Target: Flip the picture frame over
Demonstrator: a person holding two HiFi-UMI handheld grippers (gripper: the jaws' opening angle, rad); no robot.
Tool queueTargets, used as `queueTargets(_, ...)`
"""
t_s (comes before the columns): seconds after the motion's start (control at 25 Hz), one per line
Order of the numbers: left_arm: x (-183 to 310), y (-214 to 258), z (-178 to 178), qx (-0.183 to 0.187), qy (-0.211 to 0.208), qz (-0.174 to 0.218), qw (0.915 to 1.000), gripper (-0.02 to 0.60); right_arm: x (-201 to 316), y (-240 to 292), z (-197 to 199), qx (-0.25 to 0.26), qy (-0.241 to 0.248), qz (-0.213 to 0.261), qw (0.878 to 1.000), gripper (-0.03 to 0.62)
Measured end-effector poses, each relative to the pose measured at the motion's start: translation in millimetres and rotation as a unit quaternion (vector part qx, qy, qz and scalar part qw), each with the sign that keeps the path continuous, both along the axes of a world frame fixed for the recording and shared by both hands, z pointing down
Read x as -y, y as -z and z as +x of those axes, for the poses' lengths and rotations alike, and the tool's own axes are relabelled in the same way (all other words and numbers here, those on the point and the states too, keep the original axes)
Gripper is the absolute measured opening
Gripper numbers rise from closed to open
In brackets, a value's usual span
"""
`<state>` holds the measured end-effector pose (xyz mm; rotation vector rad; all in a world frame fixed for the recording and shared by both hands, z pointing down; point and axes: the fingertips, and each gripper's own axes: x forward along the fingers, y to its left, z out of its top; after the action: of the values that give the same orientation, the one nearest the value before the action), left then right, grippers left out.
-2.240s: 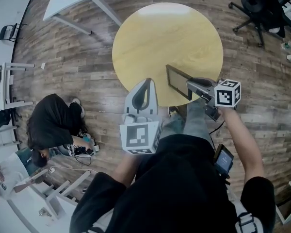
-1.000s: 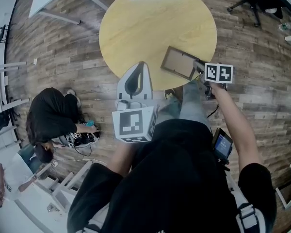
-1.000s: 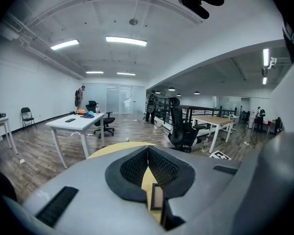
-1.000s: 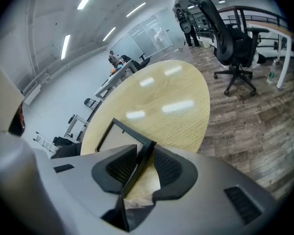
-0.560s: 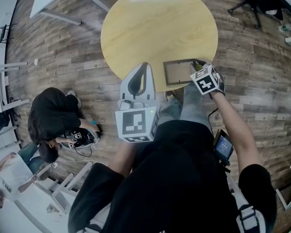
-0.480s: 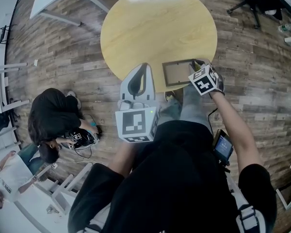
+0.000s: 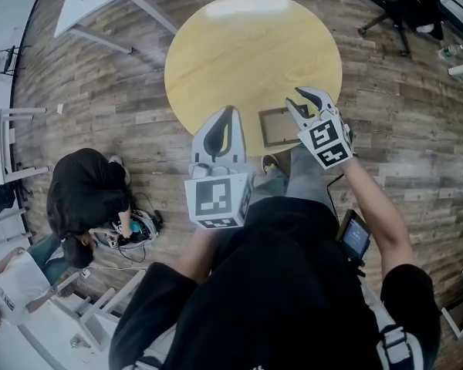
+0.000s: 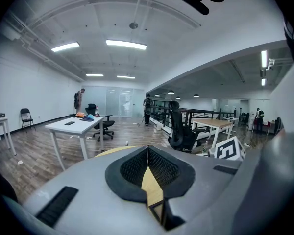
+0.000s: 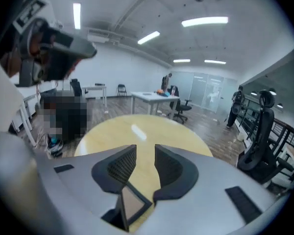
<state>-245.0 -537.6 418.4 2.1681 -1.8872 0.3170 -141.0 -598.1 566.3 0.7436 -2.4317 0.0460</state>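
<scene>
Dark-rimmed rectangular picture frame (image 7: 278, 126) lies flat on the round yellow wooden table (image 7: 247, 45), close to its near edge. Which face is up: cannot tell. Long side seems to run across the head view.

Right gripper (image 7: 301, 99) is nearer, hanging just above the frame's right edge, frame below and left of it. Jaws partly apart and opening, nothing between them.

Left gripper (image 7: 225, 120) is closed and empty, to the frame's left.

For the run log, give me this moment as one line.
picture frame: flat on table, near edge | right tool: above frame, jaws opening, nothing between | left tool: shut, empty
</scene>
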Motion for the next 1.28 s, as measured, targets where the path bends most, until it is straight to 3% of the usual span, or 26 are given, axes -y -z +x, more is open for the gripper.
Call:
queueTargets(0.16, 2.5, 16.0, -2.2, 0.000, -0.003, 0.020, 0.9998, 0.021, -1.2, 109.2, -6.9, 0.143, -0.013, 0.075, 0.987, 0.060)
queueTargets(0.28, 1.3, 26.8, -3.1, -0.001, -0.007, 0.030, 0.9995, 0.021, -9.4, 161.1, 0.2, 0.200, -0.013, 0.111, 0.973, 0.020)
queueTargets(0.4, 1.1, 39.8, -2.0, -0.001, -0.010, 0.042, 0.9991, 0.021, -14.8, 186.0, 10.9, 0.244, -0.013, 0.118, 0.963, 0.017)
queueTargets(0.72, -8.9, 57.0, 22.4, -0.007, -0.022, 0.059, 0.9980, 0.021, -31.6, 178.3, 55.3, 0.245, -0.071, 0.083, 0.963, 0.017)
queueTargets(1.28, 5.3, 107.7, 50.3, -0.011, -0.014, 0.103, 0.9945, 0.021, -26.9, 240.3, 66.2, 0.264, -0.076, 0.080, 0.958, 0.017)
